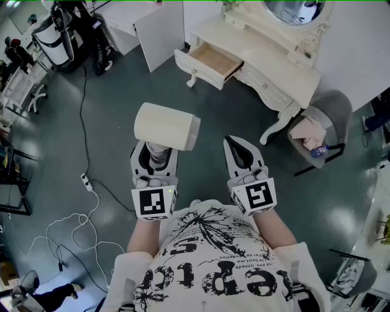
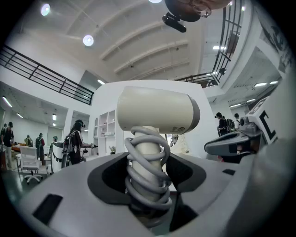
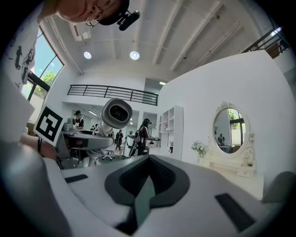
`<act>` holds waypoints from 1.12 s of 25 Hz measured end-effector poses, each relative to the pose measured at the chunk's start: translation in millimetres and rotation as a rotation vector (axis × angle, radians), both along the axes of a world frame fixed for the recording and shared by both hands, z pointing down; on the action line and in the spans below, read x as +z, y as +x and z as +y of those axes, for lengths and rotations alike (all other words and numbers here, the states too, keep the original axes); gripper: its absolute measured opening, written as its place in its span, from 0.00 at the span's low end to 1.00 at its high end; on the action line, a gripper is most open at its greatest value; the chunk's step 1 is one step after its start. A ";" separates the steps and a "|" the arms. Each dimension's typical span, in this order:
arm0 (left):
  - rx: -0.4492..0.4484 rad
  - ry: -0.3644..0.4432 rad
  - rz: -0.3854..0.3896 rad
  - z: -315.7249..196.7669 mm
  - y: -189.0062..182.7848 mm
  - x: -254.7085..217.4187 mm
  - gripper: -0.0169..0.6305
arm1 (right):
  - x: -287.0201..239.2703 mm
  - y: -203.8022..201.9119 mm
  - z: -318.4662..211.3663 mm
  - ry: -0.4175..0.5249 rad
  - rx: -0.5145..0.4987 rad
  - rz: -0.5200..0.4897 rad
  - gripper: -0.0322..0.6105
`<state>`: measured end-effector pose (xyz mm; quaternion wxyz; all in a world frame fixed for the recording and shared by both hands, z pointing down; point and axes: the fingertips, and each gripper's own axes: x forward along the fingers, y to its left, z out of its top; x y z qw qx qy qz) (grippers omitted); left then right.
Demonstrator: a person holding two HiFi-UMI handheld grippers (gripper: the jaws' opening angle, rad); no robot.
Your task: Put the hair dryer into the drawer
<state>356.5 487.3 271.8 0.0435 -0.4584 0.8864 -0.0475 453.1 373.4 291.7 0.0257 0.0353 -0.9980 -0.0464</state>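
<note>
The left gripper has its fingers clenched on the cord-wound handle of the hair dryer, whose barrel juts out just beyond their tips, probably so it can go in barrel first. The drawer stands pulled open well ahead, ready to receive it. The right gripper rides alongside, fingers pressed together on nothing, seemingly kept free.

1. One cream hair dryer with a grey cord.
2. Two grey grippers: the left gripper and the right gripper.
3. One open wooden drawer.
4. One cream dressing table.
5. One oval mirror.
6. One grey chair.
</note>
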 end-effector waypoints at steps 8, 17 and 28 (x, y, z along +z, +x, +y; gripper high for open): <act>0.009 0.010 -0.004 13.8 -6.2 -4.0 0.42 | 2.8 -5.2 14.1 -0.018 0.006 0.011 0.08; 0.007 -0.014 -0.005 26.3 -19.6 3.4 0.42 | 16.3 -19.9 25.7 -0.092 -0.007 0.029 0.08; -0.050 -0.032 0.034 26.8 -60.2 21.5 0.42 | 29.0 -67.1 15.1 -0.097 -0.047 0.054 0.08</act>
